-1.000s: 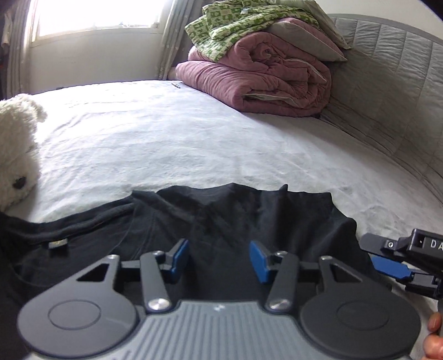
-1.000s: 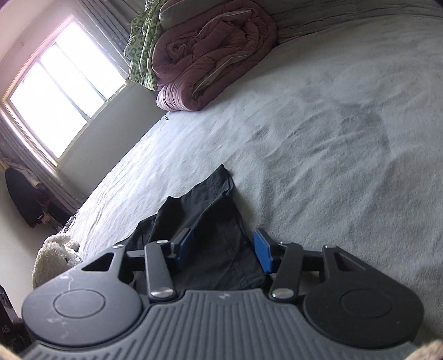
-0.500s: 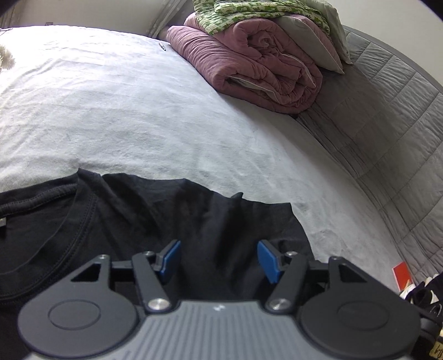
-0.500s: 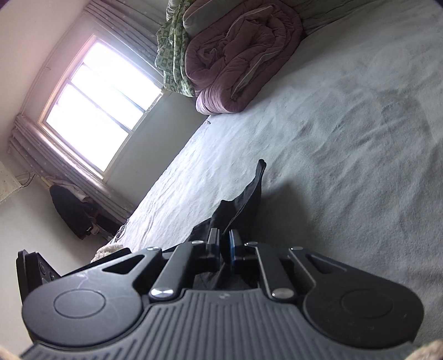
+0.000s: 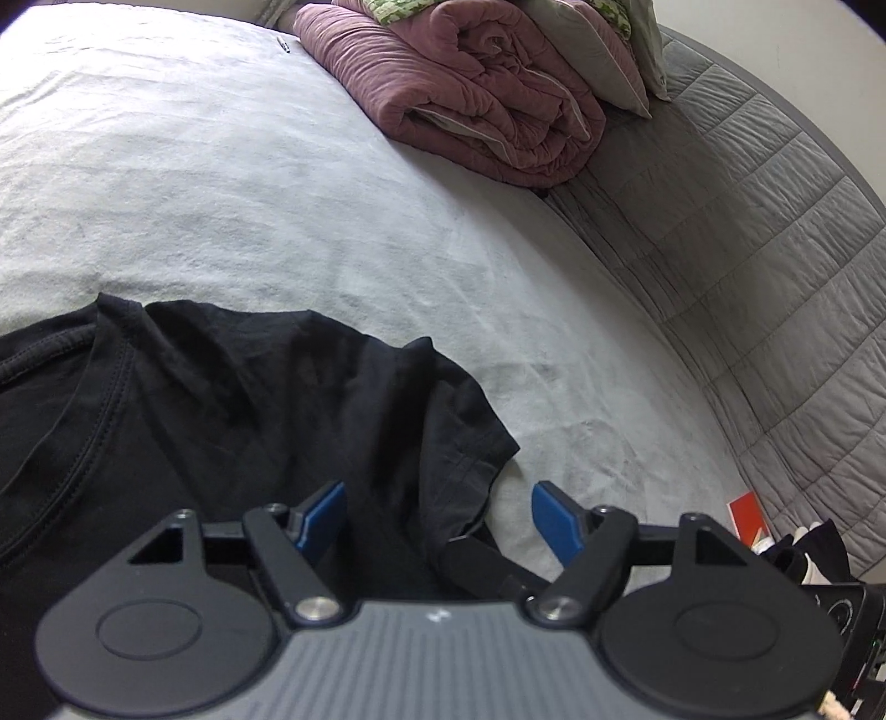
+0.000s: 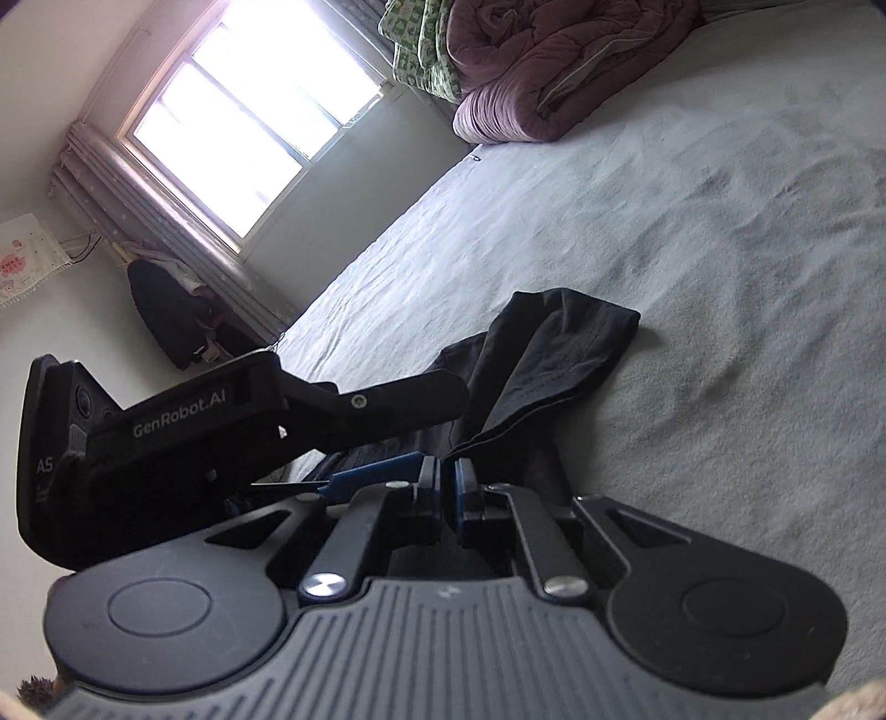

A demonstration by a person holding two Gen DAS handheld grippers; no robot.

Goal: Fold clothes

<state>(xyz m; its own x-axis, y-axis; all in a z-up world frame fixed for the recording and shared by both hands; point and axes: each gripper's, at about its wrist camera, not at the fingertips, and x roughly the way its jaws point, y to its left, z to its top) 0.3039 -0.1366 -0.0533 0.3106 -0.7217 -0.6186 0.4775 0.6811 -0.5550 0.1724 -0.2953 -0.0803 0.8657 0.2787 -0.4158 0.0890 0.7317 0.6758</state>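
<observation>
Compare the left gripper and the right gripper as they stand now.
The left gripper has its jaws apart and opening, pads clear of the black T-shirt under them; the right gripper is shut on a fold of that shirt. Both have blue pads and point down at the bed.

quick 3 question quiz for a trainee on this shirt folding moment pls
1. True or false: the right gripper is shut on the black t-shirt.
2. What is piled under the green patterned blanket at the far end of the bed?
3. The left gripper is: A) clamped on the collar, B) opening over the shirt's sleeve, C) out of sight.

Key: 1 true; 2 a rolled pink comforter; 3 B
</observation>
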